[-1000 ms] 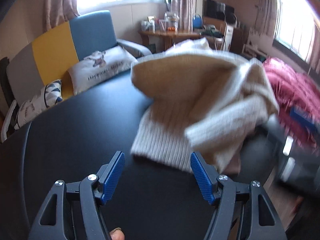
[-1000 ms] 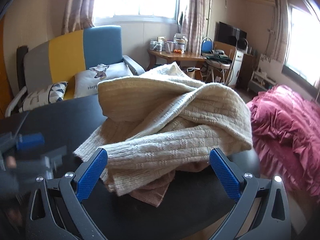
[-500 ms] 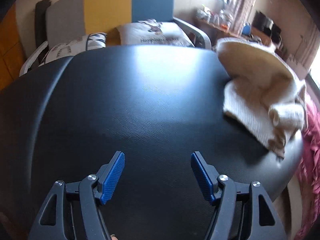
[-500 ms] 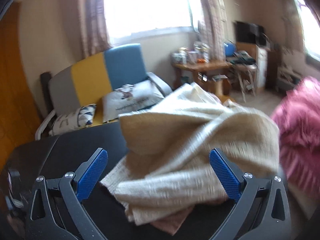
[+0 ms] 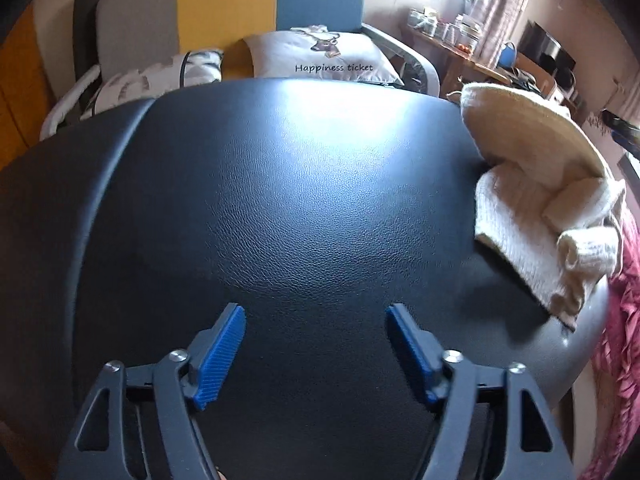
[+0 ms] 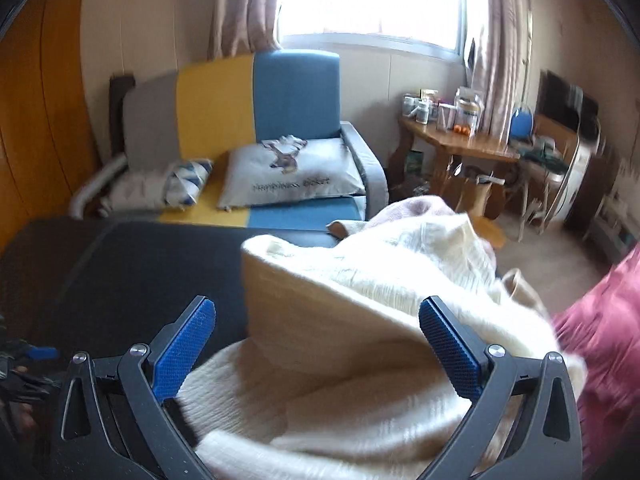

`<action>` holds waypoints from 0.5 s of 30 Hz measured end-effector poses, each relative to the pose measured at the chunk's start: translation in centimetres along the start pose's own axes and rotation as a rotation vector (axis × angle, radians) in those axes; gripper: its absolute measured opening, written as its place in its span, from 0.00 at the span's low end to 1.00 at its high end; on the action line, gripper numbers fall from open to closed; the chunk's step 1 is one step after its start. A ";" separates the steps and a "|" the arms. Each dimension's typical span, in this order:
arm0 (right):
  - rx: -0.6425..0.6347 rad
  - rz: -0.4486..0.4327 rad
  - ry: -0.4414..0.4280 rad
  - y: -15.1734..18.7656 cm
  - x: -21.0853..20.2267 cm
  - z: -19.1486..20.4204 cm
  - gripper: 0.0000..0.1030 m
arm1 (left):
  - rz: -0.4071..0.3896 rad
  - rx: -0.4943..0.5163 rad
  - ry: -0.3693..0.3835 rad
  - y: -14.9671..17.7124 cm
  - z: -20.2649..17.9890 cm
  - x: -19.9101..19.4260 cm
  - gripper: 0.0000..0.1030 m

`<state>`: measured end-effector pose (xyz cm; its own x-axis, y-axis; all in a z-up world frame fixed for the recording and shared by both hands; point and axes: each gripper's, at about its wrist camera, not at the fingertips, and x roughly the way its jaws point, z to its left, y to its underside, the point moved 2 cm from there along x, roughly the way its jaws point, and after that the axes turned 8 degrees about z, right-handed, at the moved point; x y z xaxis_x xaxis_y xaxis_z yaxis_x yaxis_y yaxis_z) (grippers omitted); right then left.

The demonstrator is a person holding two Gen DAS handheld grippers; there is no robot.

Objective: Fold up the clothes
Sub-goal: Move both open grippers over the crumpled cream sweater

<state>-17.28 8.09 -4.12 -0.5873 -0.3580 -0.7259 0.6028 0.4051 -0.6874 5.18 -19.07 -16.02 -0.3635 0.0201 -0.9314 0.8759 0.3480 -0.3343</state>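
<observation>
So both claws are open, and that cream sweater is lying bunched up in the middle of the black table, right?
Not quite. Both the left claw and the right claw are open, and the cream sweater is bunched up, but it lies at the right edge of the black table, not in the middle. The left wrist view shows it there, with bare tabletop across the centre.

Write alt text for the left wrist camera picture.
An open two-finger left gripper with blue ribbed pads hovers over a bare stretch of black leather-textured table. A crumpled cream knitted sweater lies at the table's right edge; a cushioned sofa stands behind.
</observation>
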 end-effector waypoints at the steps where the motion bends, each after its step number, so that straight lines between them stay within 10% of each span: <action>1: -0.003 -0.004 -0.002 -0.5 0.7 0.0 1.00 | 0.007 -0.008 0.013 0.0 0.1 0.1 0.71; 8: 0.031 0.167 -0.038 -1.7 7.7 0.4 1.00 | -0.074 -0.036 0.009 -0.6 1.1 -1.9 0.74; 15: -0.032 0.316 -0.428 7.1 8.4 10.4 1.00 | -0.115 -0.044 0.010 -1.0 1.5 -4.0 0.77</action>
<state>-12.29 -0.80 -15.34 -0.1030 -0.5230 -0.8461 0.6942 0.5714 -0.4377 6.18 -20.90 -12.18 -0.4642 -0.0130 -0.8856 0.8134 0.3894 -0.4321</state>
